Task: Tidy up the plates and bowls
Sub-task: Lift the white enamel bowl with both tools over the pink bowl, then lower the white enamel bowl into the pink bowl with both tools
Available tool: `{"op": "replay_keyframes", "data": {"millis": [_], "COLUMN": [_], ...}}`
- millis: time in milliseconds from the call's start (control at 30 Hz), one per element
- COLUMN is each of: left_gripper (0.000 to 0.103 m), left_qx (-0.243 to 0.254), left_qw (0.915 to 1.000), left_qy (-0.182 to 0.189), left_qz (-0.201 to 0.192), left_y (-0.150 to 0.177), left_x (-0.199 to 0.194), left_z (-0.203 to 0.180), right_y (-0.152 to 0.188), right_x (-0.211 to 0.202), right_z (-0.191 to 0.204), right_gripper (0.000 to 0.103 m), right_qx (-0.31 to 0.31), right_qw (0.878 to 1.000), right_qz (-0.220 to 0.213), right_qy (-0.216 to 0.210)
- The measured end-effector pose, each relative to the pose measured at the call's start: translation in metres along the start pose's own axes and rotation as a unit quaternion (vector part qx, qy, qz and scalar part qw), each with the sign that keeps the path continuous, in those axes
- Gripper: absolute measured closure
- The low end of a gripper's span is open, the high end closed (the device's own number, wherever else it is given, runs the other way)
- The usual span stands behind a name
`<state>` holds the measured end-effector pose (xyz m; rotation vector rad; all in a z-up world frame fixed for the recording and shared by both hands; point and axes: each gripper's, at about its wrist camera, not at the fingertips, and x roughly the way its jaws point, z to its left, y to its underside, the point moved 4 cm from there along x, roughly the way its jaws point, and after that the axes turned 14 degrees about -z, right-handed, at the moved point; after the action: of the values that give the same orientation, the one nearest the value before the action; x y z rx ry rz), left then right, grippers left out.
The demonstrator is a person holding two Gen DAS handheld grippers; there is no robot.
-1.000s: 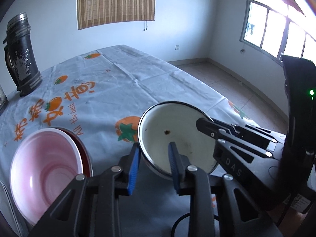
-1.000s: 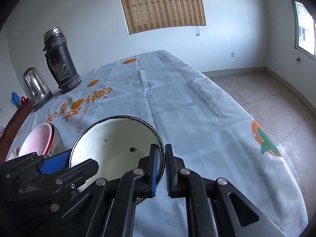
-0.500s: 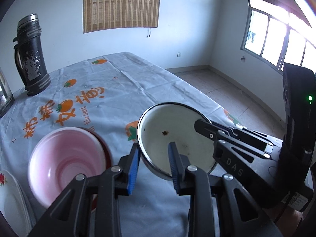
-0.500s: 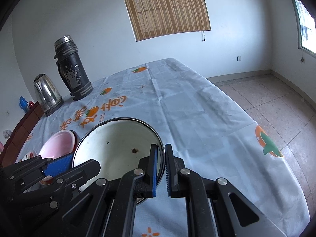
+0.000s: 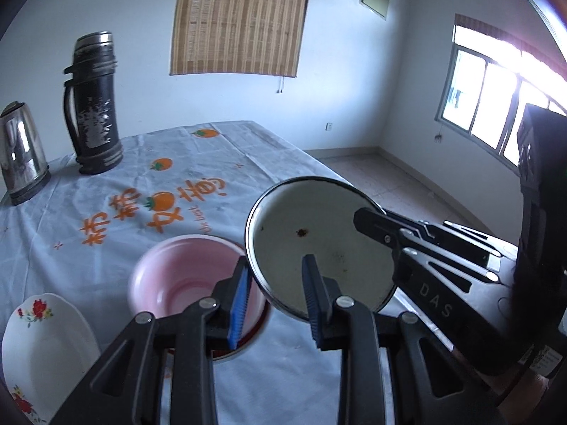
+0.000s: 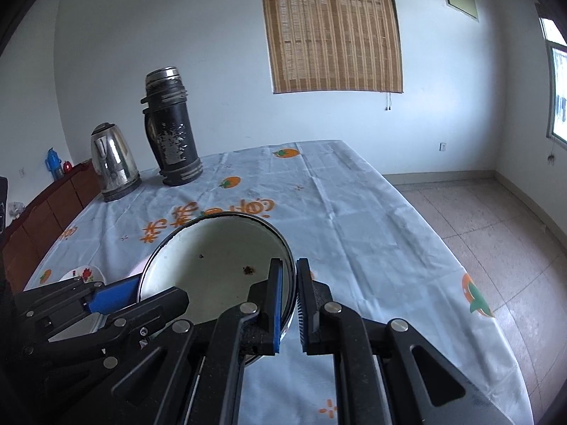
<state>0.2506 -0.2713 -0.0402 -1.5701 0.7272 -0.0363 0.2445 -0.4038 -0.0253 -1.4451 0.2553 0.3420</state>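
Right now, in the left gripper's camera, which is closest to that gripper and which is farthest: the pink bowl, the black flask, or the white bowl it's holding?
1. White enamel bowl: its rim sits between the left gripper fingers.
2. Pink bowl: just beyond, on the left.
3. Black flask: far back left on the table.
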Motion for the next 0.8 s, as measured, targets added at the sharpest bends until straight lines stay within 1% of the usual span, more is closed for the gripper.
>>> {"op": "replay_keyframes", "data": {"millis": [167, 267, 400, 533, 700, 800], "left_gripper": [0.076, 0.076, 0.076, 0.076, 0.076, 0.076], "left_qx": [-0.020, -0.024, -0.043, -0.044, -0.061, -0.063], "left_qw": [0.9997, 0.9993, 0.9984, 0.9978, 0.9969, 0.9967], "left_qy": [-0.008, -0.019, -0.028, -0.043, -0.044, -0.048], "left_qz": [-0.012, -0.023, -0.023, -0.025, -0.022, -0.021], "left_y": [-0.006, -0.009, -0.007, -0.006, -0.005, -0.005], "left_x": [-0.009, -0.013, -0.012, -0.011, -0.009, -0.009], "left_z": [0.027, 0.040, 0.058, 0.066, 0.077, 0.080], "right_y": [-0.005, -0.006, -0.006, -0.002, 0.000, 0.001], "right_x": [0.003, 0.008, 0.013, 0.021, 0.029, 0.032], "right_z": [0.028, 0.042, 0.059, 0.070, 0.079, 0.083], "right_gripper": [0.094, 0.094, 0.094, 0.094, 0.093, 0.093], "right_qx": [-0.017, -0.023, -0.034, -0.040, -0.044, -0.051], "right_qw": [1.000, 1.000, 0.999, 0.999, 0.998, 0.998], "right_qz": [0.000, 0.005, 0.009, 0.018, 0.028, 0.033], "right_qy": [-0.010, -0.016, -0.019, -0.019, -0.020, -0.018]}}
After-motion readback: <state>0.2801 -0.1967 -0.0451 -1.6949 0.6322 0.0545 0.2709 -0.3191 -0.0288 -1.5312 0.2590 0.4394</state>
